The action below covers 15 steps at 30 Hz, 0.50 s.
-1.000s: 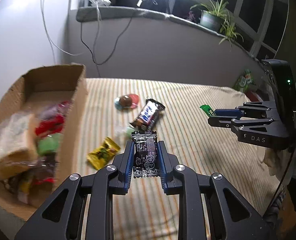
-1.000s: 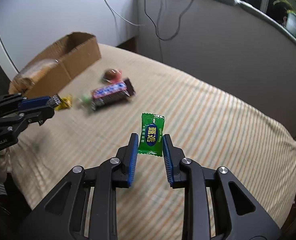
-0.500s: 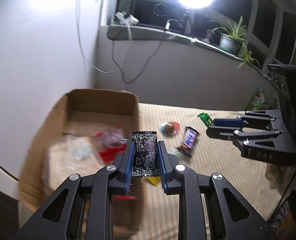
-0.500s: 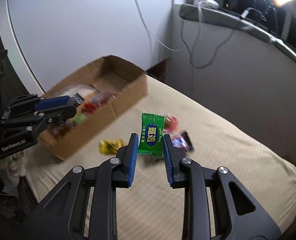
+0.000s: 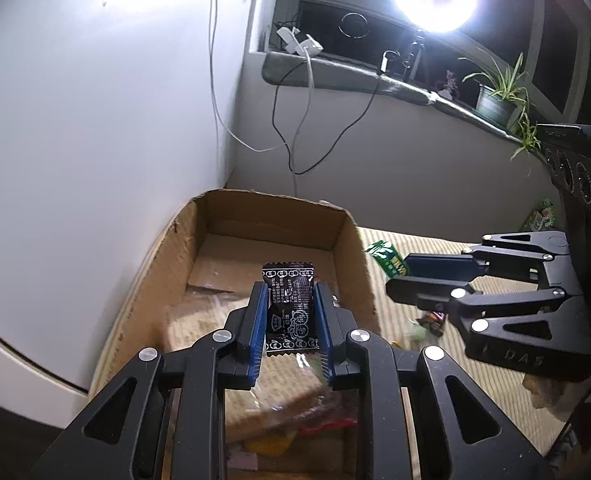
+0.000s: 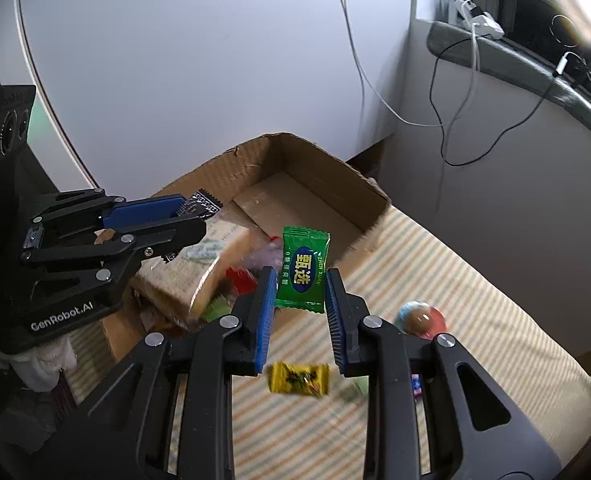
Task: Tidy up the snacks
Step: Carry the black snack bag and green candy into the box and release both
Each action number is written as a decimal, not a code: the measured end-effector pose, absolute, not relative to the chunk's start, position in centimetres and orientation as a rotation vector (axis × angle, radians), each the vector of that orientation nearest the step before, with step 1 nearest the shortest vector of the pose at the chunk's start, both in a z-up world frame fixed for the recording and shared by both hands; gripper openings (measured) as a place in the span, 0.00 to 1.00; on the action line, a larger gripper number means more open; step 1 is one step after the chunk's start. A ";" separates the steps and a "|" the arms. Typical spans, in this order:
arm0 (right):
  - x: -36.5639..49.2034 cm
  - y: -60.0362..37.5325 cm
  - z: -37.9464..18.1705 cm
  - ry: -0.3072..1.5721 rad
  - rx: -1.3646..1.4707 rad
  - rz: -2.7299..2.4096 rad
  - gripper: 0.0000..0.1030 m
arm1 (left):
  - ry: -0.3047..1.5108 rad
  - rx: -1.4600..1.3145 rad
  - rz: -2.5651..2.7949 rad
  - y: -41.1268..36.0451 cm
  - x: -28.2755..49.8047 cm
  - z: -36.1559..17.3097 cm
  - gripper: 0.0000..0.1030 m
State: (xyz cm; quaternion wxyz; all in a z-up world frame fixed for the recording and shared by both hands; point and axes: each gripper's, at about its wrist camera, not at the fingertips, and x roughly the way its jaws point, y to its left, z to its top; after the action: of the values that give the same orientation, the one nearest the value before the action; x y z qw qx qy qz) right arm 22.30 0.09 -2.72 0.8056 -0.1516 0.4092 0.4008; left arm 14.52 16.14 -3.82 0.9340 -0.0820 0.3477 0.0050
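In the left wrist view, the left tongs (image 5: 289, 312) were clamped on a black candy packet (image 5: 290, 308) above the open cardboard box (image 5: 351, 248), with the right tongs (image 5: 399, 276) at 3 o'clock.

In the right wrist view, the right tongs (image 6: 300, 292) pinched a green candy packet (image 6: 302, 274) over the box's near edge; a yellow candy (image 6: 299, 378) lay at 6 o'clock on the striped surface (image 6: 475, 320).

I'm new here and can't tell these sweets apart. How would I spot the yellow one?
Start at the cardboard box on the striped cloth, then look in front of its near corner, towards the camera. The yellow candy lies flat on the cloth there, below the green candy clamped in the right gripper. It is the only yellow wrapper on the cloth, with dark print.
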 end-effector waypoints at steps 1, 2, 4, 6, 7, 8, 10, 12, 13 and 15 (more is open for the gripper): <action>22.4 0.6 -2.9 0.880 -0.326 0.862 0.25 | 0.712 -0.169 0.013 16.3 14.7 -3.9 0.21; 22.7 0.9 -3.0 0.882 -0.327 0.864 0.25 | 0.711 -0.170 0.014 16.5 14.7 -3.9 0.21; 23.1 1.7 -3.4 0.889 -0.329 0.869 0.25 | 0.713 -0.173 0.016 16.9 14.9 -4.0 0.21; 23.4 2.1 -3.6 0.893 -0.333 0.871 0.25 | 0.713 -0.175 0.021 17.2 15.0 -4.0 0.21; 23.5 2.3 -3.7 0.895 -0.337 0.870 0.25 | 0.715 -0.178 0.023 17.4 15.1 -4.1 0.21; 23.7 2.6 -3.9 0.898 -0.337 0.871 0.25 | 0.716 -0.179 0.025 17.6 15.2 -4.1 0.21; 24.1 3.0 -4.2 0.904 -0.337 0.873 0.25 | 0.716 -0.180 0.030 17.9 15.3 -4.2 0.21; 24.3 3.2 -4.4 0.907 -0.338 0.872 0.25 | 0.714 -0.184 0.033 18.2 15.4 -4.2 0.21; 24.4 3.3 -4.5 0.909 -0.337 0.873 0.25 | 0.715 -0.185 0.033 18.3 15.4 -4.2 0.21; 24.5 3.5 -4.7 0.909 -0.339 0.873 0.25 | 0.716 -0.185 0.037 18.4 15.5 -4.3 0.21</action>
State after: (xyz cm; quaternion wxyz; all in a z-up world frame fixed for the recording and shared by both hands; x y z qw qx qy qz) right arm 24.53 3.51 -4.66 0.7946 -0.1577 0.4230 0.4060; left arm 15.49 18.45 -4.30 0.9323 -0.0903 0.3498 0.0181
